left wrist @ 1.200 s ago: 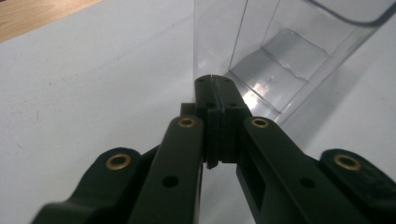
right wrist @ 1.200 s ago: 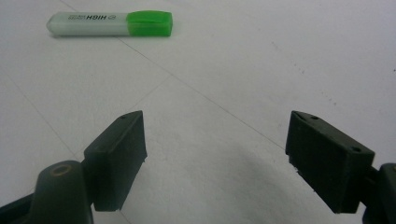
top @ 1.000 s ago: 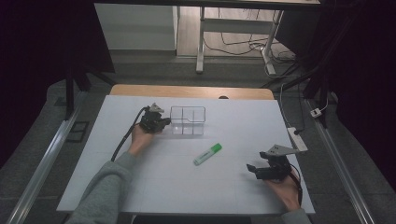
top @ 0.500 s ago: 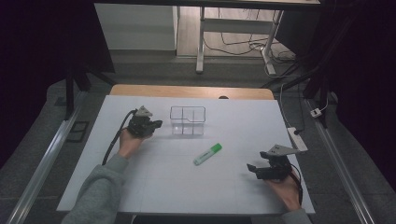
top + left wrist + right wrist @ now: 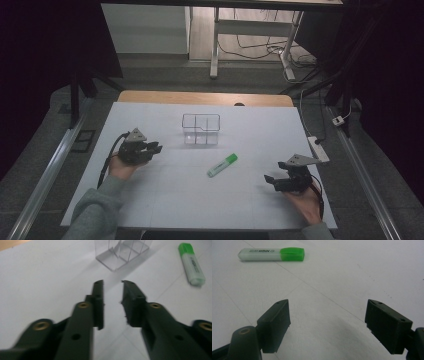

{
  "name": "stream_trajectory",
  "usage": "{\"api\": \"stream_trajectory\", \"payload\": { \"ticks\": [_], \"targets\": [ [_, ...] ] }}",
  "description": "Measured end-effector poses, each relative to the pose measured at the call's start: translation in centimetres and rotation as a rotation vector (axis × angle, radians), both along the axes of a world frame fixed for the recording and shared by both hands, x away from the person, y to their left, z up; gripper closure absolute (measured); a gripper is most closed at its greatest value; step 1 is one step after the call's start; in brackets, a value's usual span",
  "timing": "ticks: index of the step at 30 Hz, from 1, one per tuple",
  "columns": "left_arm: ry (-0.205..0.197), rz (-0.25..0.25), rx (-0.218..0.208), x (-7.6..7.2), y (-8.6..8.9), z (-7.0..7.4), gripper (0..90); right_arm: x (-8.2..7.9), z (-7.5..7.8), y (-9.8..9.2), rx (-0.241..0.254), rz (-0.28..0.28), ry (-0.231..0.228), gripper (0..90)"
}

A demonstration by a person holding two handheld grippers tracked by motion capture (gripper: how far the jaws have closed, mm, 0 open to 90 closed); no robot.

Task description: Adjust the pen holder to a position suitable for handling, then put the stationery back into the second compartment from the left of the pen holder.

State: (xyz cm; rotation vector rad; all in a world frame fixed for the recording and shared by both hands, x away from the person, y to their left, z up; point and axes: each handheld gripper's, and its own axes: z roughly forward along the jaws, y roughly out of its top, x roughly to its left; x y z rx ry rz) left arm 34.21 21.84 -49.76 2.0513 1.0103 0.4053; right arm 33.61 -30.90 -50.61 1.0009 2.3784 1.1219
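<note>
Fingers of the left gripper (image 5: 113, 287) have just been opening, nothing between them; clear divided box (image 5: 122, 251) just beyond their tips. Right gripper (image 5: 327, 317) fingers spread wide, green highlighter (image 5: 272, 254) ahead on white table (image 5: 165, 200)

Both tongs, left (image 5: 156, 148) and right (image 5: 269, 179), are black, each topped by a grey triangular plate (brass-coloured screws at the hinges), trailing dark cables; grey sleeves.
</note>
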Motion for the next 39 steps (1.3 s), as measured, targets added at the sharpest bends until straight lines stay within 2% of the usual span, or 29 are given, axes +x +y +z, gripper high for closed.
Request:
{"api": "stream_trajectory", "payload": {
  "ticks": [3, 6, 9, 14, 21, 29, 39],
  "targets": [
    [0.012, -0.001, 0.002, -1.3, 0.4, -0.2, 52.3, 0.1, 0.0, 0.0, 0.004, 0.004, 0.002, 20.1],
    [0.027, -0.005, -0.001, -2.6, 0.8, -0.5, 43.0, 0.1, 0.0, 0.0, 0.005, 0.005, 0.002, 20.1],
    [0.04, -0.016, 0.002, -3.8, 1.2, -0.8, 39.1, 0.1, 0.0, -0.1, 0.003, 0.007, 0.004, 20.1],
    [0.037, -0.005, -0.002, -5.1, 2.0, -0.8, 35.4, 0.1, 0.0, 0.0, 0.006, 0.004, 0.0, 20.1],
    [0.057, -0.001, 0.008, -5.4, 2.1, -1.4, 33.1, 0.1, 0.1, 0.0, -0.001, 0.002, -0.003, 20.2],
    [0.054, 0.001, 0.013, -5.2, 1.9, -1.4, 32.3, 0.3, 0.3, 0.3, 0.007, 0.008, -0.005, 20.2],
    [0.058, -0.005, 0.029, -5.3, 1.6, -1.5, 30.6, 1.3, 1.0, 1.5, 0.02, 0.031, 0.0, 20.2]
  ]
}}
